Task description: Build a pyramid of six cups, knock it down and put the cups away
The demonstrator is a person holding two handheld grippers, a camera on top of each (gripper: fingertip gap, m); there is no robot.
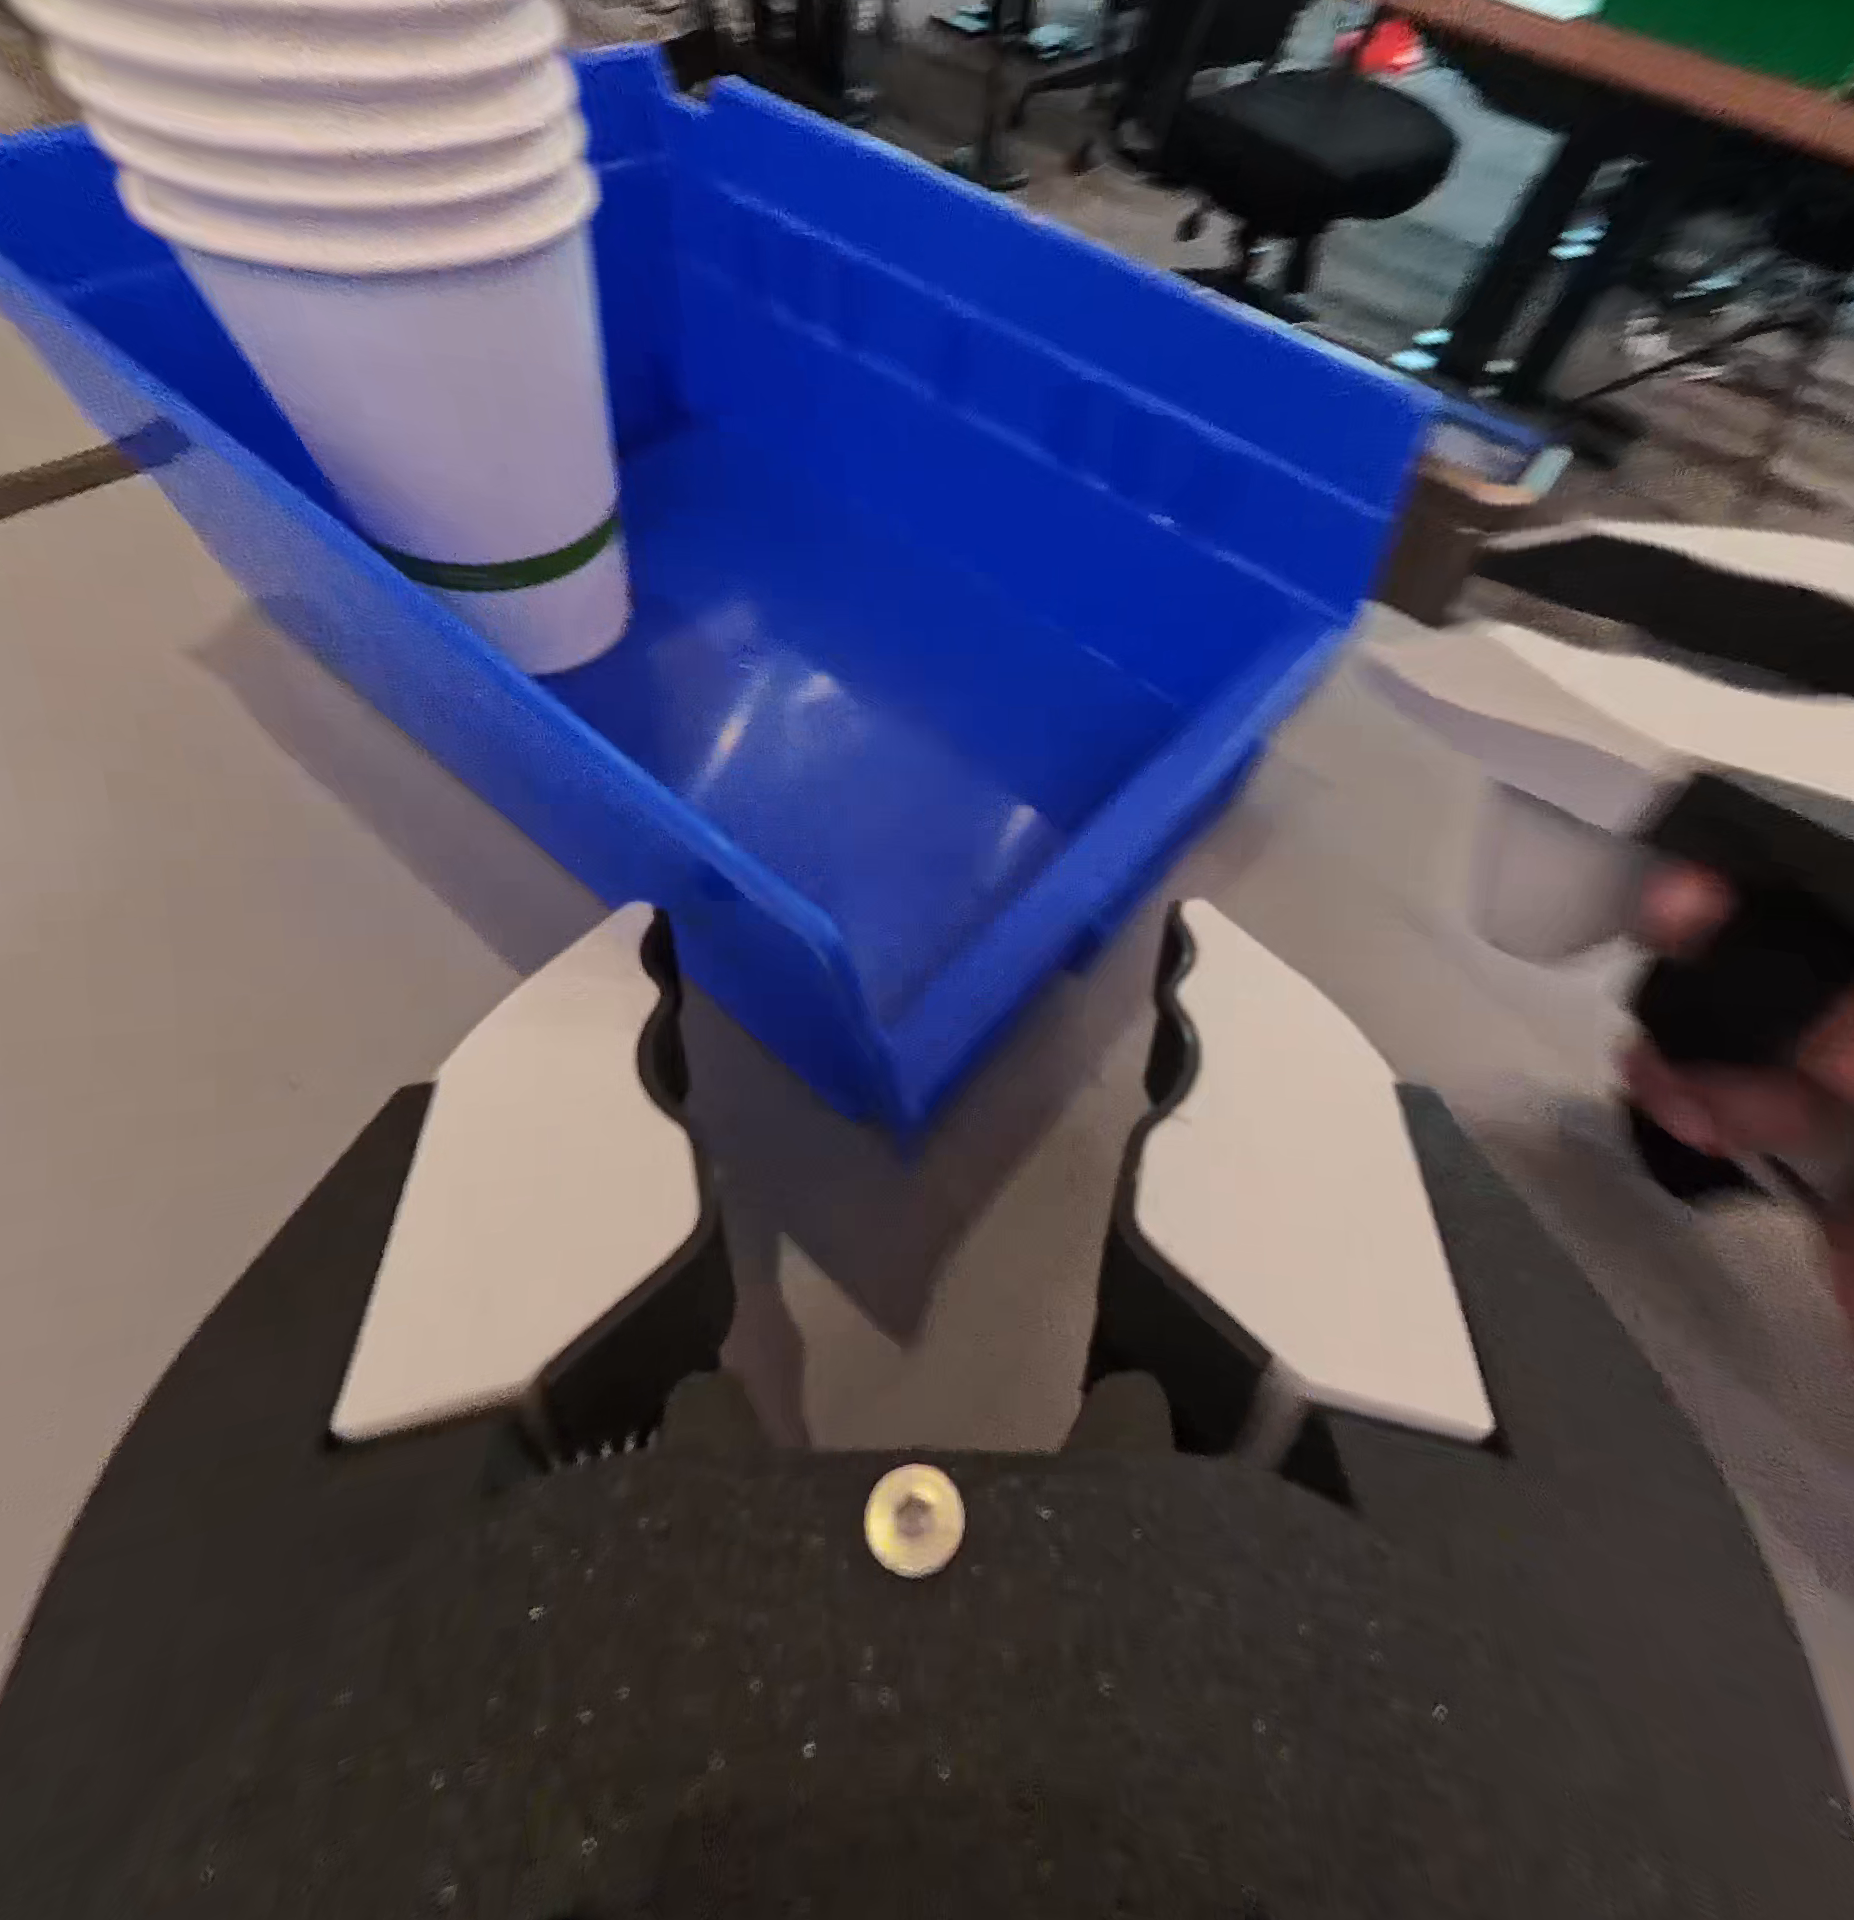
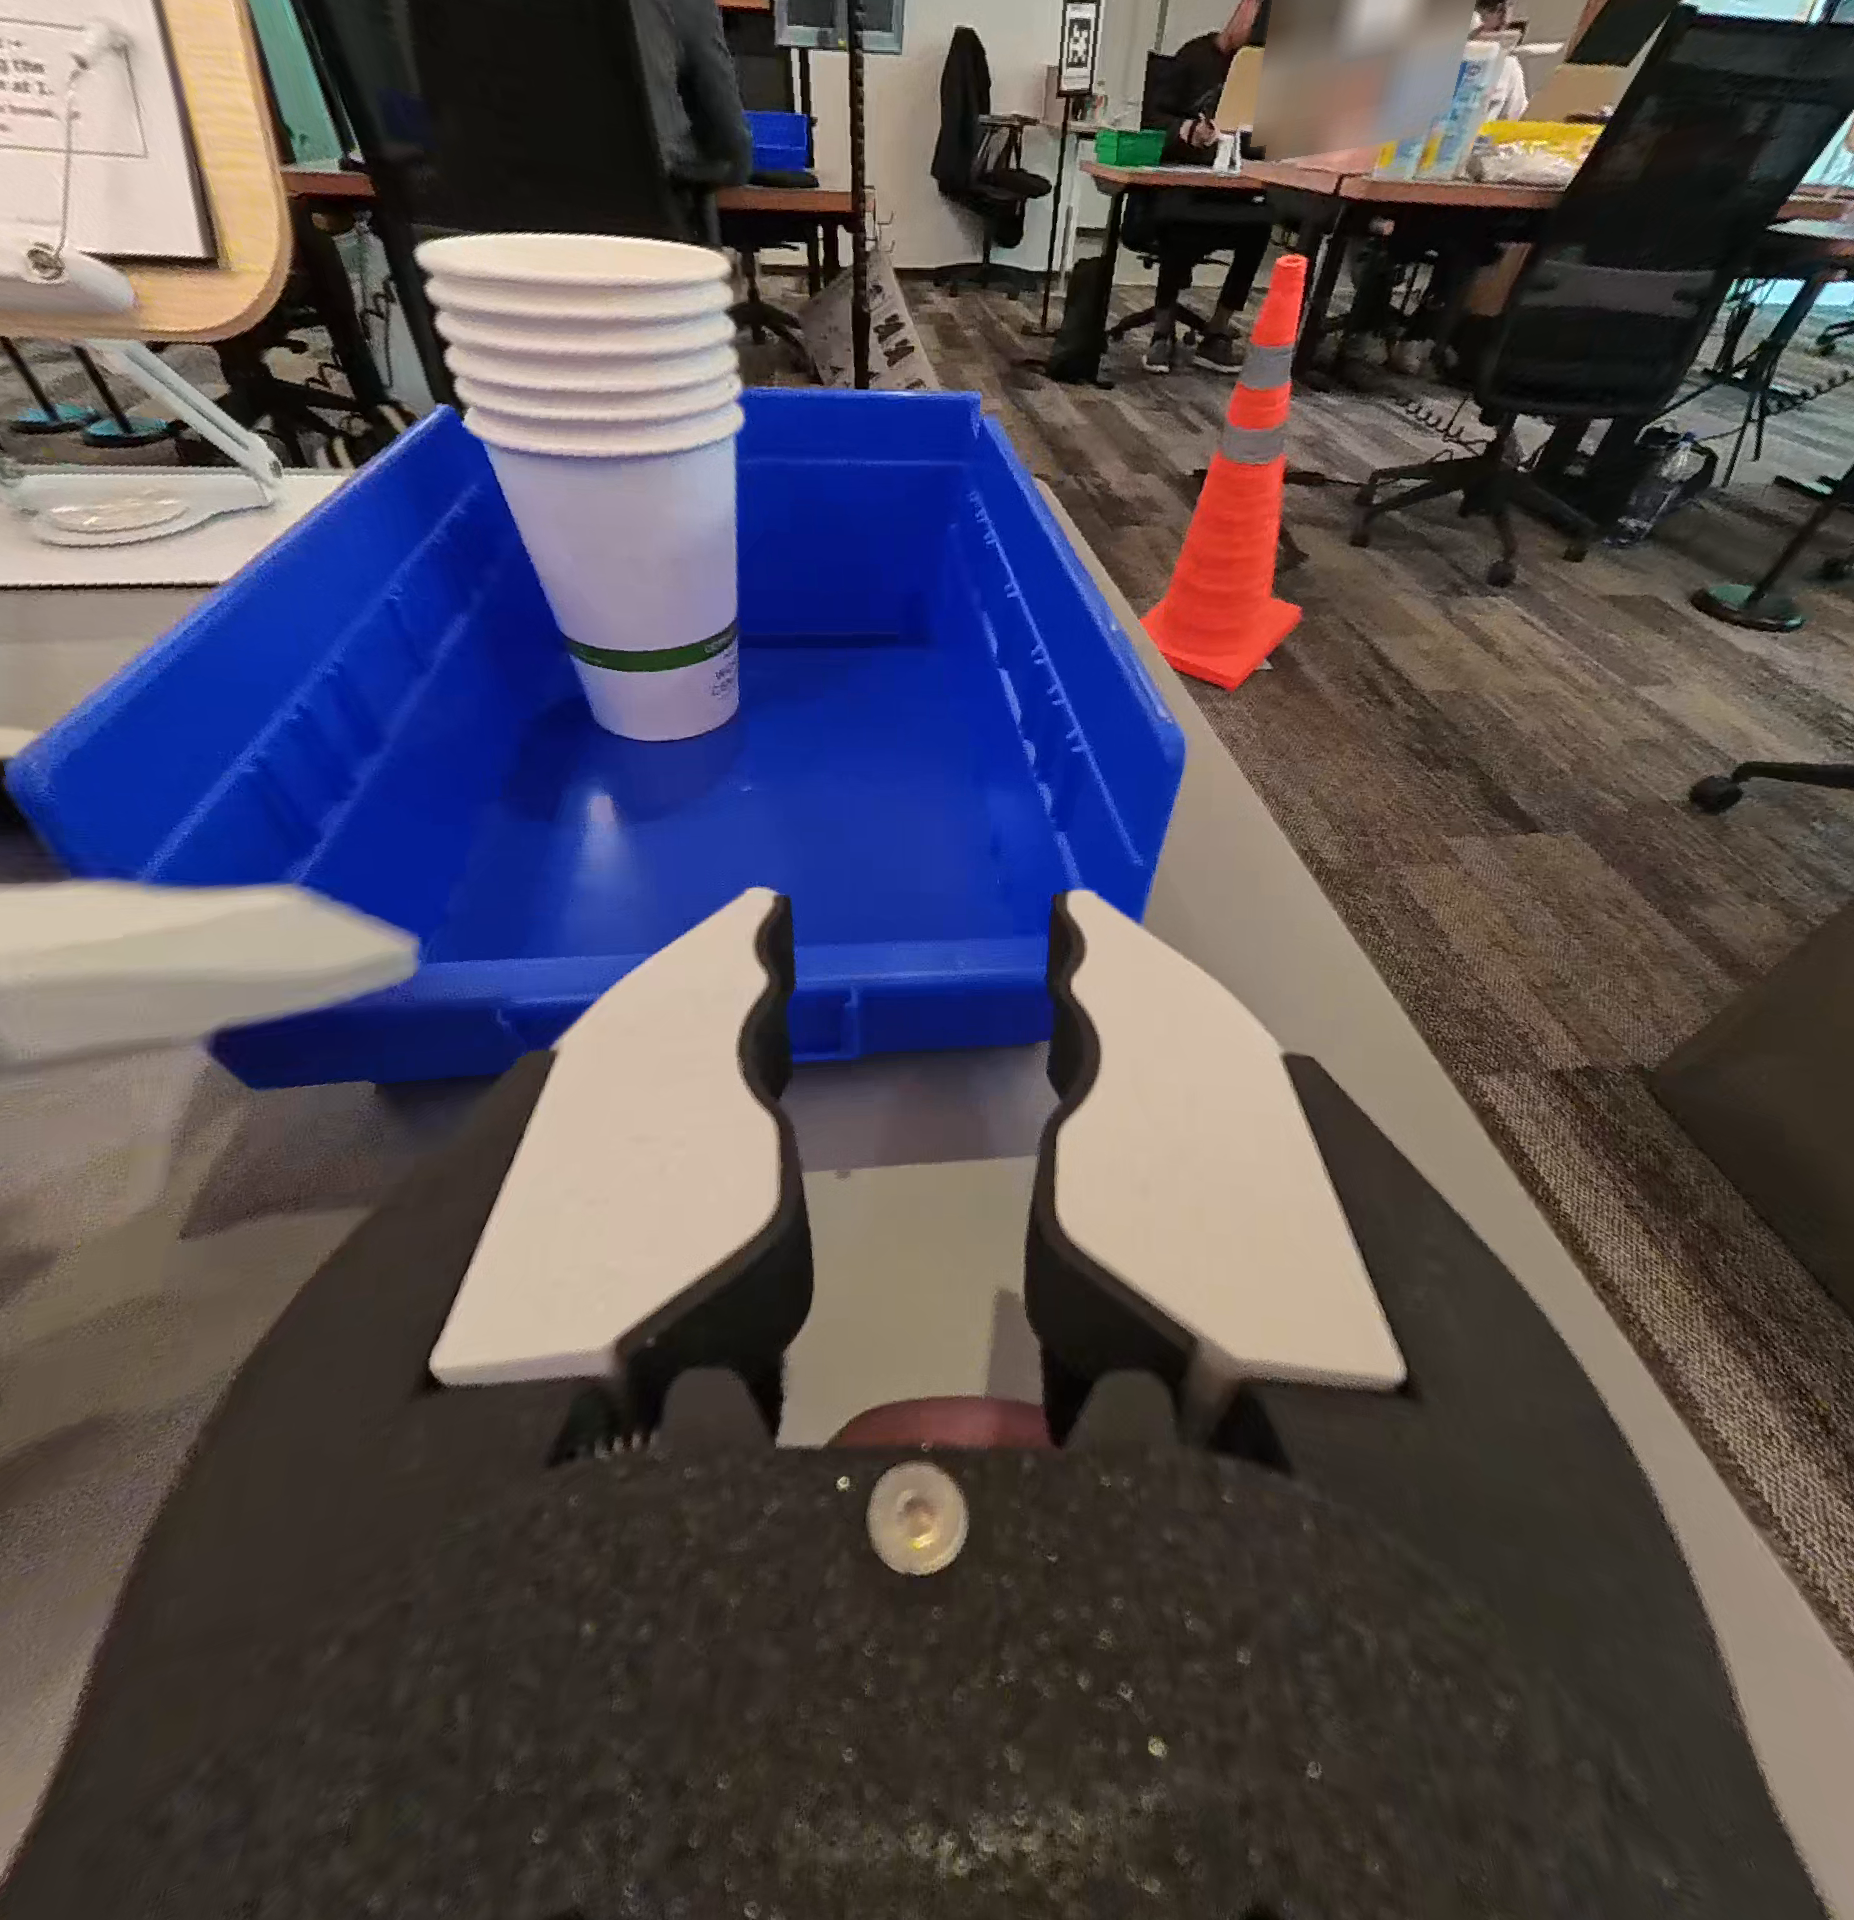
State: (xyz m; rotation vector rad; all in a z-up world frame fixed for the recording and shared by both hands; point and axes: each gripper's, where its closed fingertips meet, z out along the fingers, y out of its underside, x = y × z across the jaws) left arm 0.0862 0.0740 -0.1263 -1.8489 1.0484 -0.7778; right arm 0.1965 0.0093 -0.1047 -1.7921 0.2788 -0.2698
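Cups, six white paper ones with a green band, nested in one upright stack [image 2: 606,488], stand on the floor of a blue plastic bin [image 2: 954,582] near its far wall, on a grey bench [image 2: 1245,935]. Both the left hand-held gripper [image 1: 912,935] and right hand-held gripper [image 2: 918,925] hover at the bin's near end, jaws apart and empty. Whichever reaches in should likely grip the stack low by its outer wall and lift straight up.

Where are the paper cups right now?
The stack of cups stands upright inside the blue bin on the table, toward its far left part in the right wrist view, ahead of both open grippers.
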